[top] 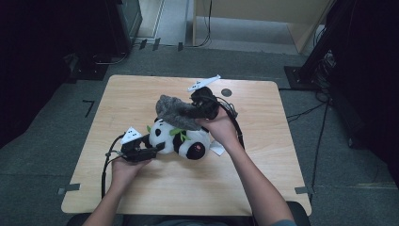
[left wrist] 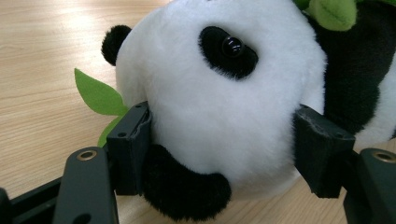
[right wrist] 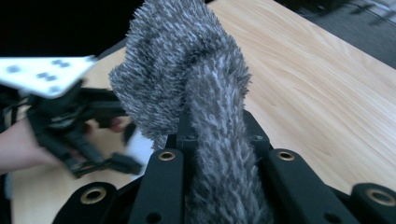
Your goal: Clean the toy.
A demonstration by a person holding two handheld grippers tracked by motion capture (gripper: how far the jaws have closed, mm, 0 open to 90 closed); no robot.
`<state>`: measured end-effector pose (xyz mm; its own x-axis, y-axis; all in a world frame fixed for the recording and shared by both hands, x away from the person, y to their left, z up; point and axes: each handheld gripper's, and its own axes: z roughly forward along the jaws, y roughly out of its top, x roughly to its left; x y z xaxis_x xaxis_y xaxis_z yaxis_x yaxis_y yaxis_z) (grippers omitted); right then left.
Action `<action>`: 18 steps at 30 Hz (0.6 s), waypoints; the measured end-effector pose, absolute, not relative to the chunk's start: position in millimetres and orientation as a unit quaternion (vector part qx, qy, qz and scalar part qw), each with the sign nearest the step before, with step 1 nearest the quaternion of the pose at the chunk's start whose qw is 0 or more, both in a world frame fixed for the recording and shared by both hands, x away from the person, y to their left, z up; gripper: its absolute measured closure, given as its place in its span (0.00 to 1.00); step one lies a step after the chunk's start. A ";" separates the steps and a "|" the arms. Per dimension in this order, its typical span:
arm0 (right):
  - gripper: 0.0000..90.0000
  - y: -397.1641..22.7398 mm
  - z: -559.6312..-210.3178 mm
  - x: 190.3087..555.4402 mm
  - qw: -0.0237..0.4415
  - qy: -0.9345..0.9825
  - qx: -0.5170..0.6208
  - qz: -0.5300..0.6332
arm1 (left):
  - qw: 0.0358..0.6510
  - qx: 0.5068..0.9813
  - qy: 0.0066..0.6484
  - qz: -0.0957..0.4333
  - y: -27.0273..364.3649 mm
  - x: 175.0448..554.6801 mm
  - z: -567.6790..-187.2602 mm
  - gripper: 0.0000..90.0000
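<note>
The left tongs (left wrist: pixel 219 140) clamp the panda (left wrist: pixel 219 107) by its head on the desk (top: pixel 188 188). The right tongs (right wrist: pixel 219 140) pinch a grey cloth (right wrist: pixel 187 70), held above the panda.

The grey fuzzy cloth (right wrist: pixel 196 93) hides the right claw's (right wrist: pixel 219 140) pads — the left claw (right wrist: pixel 79 135) beyond is blurred.

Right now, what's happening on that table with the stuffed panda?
A person works at a wooden table with a gripper in each hand. The left gripper clamps the plush panda by its head, pinning it on the tabletop. The right gripper is shut on a fuzzy grey cloth, held just above the panda.
</note>
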<state>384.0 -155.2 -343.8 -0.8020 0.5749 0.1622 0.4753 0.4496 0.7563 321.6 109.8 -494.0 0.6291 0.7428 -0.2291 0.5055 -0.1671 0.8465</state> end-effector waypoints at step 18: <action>0.85 -130.9 -399.4 357.6 -0.018 0.872 0.272 0.406 | 0.489 0.756 0.419 0.117 108.3 321.8 -491.6 0.33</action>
